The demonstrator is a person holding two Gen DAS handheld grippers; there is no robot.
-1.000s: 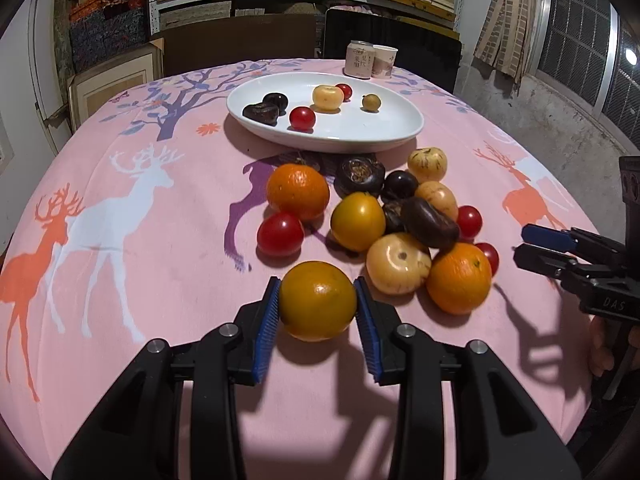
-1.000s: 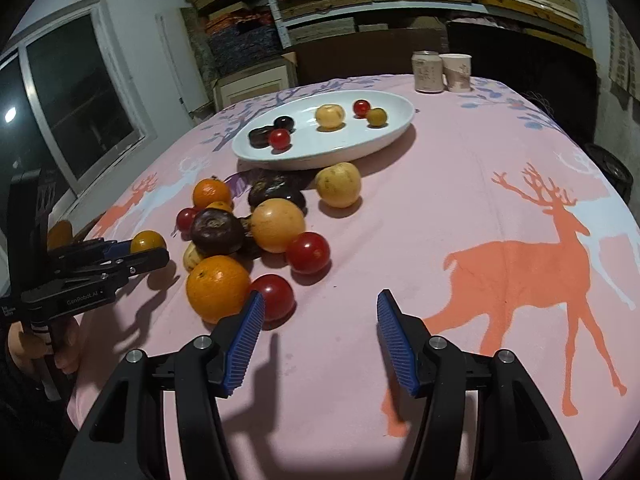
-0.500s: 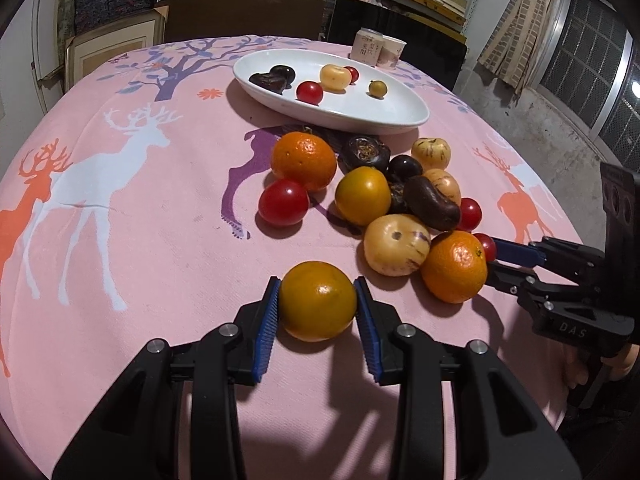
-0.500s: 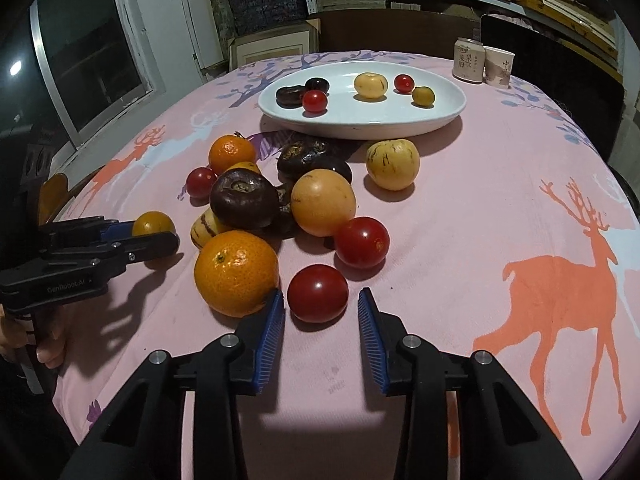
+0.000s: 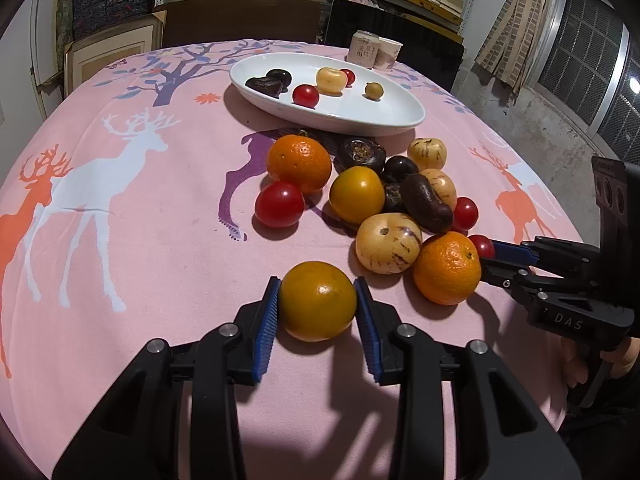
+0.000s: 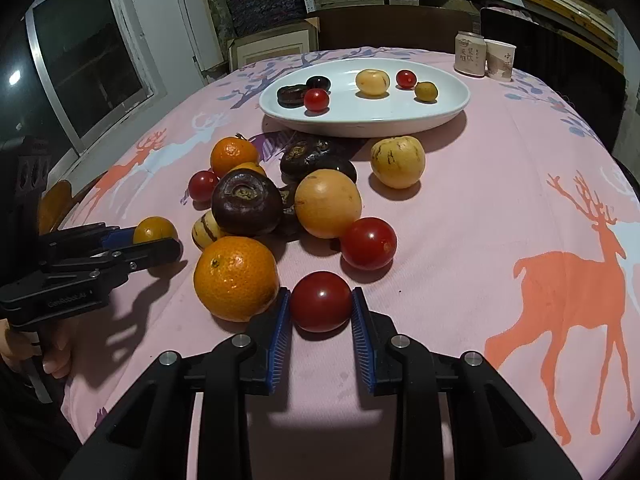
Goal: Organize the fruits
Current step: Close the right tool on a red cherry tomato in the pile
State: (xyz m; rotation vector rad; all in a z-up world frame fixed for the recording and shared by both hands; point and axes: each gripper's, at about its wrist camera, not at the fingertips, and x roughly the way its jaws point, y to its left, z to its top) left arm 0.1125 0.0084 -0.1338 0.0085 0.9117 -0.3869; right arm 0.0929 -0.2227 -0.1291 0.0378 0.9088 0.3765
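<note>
A white oval ceramic dish [image 6: 448,109] holds six small fruits at the far side of the pink deer-print tablecloth [image 5: 120,240]. Near the dish lies a fruit pile. The left gripper [image 5: 316,304] clamps a round yellow-orange fruit [image 5: 317,300] nearer than the pile; the right gripper [image 6: 320,306] squeezes a dark red tomato [image 6: 321,301] beside an orange mandarin [image 6: 236,278].

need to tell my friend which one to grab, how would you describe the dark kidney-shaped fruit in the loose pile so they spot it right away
Start at the white oval plate and look to the loose pile on the pink tablecloth just in front of it. On the pile's right side lies the dark elongated fruit, resting among the pale striped fruits. It is the only long, bean-like one; its dark neighbours are round.
</note>
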